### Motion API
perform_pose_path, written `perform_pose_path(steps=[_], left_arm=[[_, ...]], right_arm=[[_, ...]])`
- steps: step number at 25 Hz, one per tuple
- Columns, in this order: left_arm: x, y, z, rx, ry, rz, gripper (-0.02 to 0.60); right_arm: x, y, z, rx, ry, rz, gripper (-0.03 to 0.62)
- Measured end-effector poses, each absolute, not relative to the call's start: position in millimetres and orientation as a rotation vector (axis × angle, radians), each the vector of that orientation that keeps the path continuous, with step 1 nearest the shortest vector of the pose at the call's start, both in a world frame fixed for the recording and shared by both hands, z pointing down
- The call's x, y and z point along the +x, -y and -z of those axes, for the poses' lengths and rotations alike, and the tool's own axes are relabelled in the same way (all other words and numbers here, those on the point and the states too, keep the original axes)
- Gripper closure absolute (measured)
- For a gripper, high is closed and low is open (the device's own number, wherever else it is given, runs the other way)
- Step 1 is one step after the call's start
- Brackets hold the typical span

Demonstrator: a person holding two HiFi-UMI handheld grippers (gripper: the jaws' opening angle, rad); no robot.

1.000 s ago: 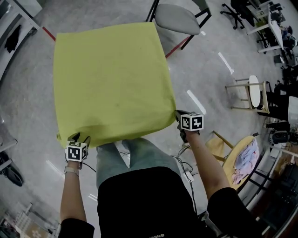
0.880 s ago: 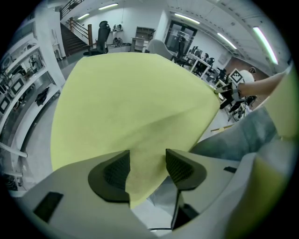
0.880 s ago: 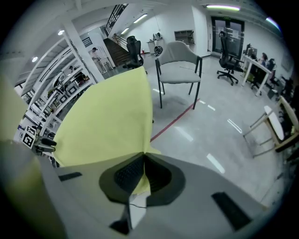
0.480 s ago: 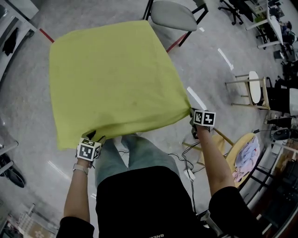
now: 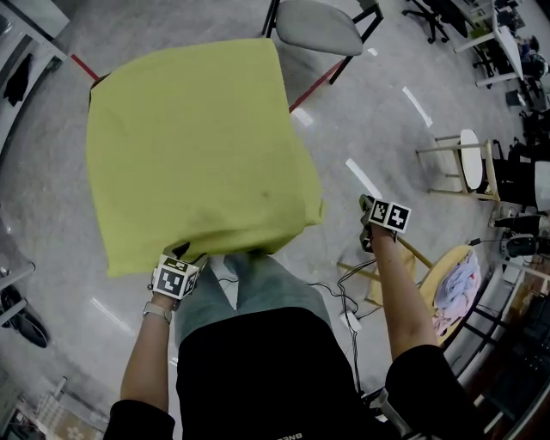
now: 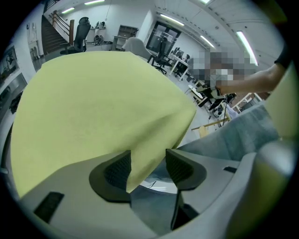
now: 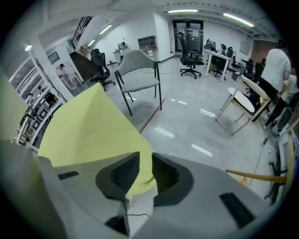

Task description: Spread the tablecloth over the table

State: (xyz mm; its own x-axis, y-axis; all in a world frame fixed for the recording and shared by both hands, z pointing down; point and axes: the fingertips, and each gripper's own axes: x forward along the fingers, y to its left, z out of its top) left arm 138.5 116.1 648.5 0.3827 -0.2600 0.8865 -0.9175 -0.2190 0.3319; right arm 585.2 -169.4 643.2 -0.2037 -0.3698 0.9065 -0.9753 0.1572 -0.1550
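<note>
A yellow-green tablecloth (image 5: 198, 146) lies draped over the table, its near edge hanging toward me. My left gripper (image 5: 183, 257) is at that near edge, left of centre. In the left gripper view its jaws (image 6: 147, 161) stand wide with a hanging cloth (image 6: 93, 107) corner loose between them, not pinched. My right gripper (image 5: 367, 207) hangs to the right of the cloth's near right corner, apart from it. Its jaws (image 7: 145, 163) have just been opening. Cloth (image 7: 93, 135) shows through their gap but the pads do not press on it.
A grey chair (image 5: 318, 26) stands beyond the table's far right corner. A wooden stool (image 5: 464, 168) and a round wooden table with folded fabric (image 5: 447, 288) are at the right. Cables (image 5: 339, 296) lie on the floor by my legs.
Both grippers moved right along the near edge. The right gripper let go of the cloth's near right corner, which dropped back toward the table; the gripper now stands apart from it.
</note>
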Motion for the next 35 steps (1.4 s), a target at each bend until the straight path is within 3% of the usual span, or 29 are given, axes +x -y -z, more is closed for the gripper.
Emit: perform_pose_path(steps=[9,20,35], left_arm=[[125.8,-109.5,-642.2,1.697,1.084,-0.833,0.342],[71.4,-105.1,-632.8,1.597,1.290,-0.803,0.342],[9.7,-138.8,-644.6,1.464,1.461,-0.634,0.342]], right_arm=[[496.4,164.3,-641.6,1.080,1.848,-0.998,0.453],[365.9,196.7,-626.7,0.831,2.014,-0.792,0.441],[88.4,265.0,-582.6,0.481,2.164,-0.366,0.441]])
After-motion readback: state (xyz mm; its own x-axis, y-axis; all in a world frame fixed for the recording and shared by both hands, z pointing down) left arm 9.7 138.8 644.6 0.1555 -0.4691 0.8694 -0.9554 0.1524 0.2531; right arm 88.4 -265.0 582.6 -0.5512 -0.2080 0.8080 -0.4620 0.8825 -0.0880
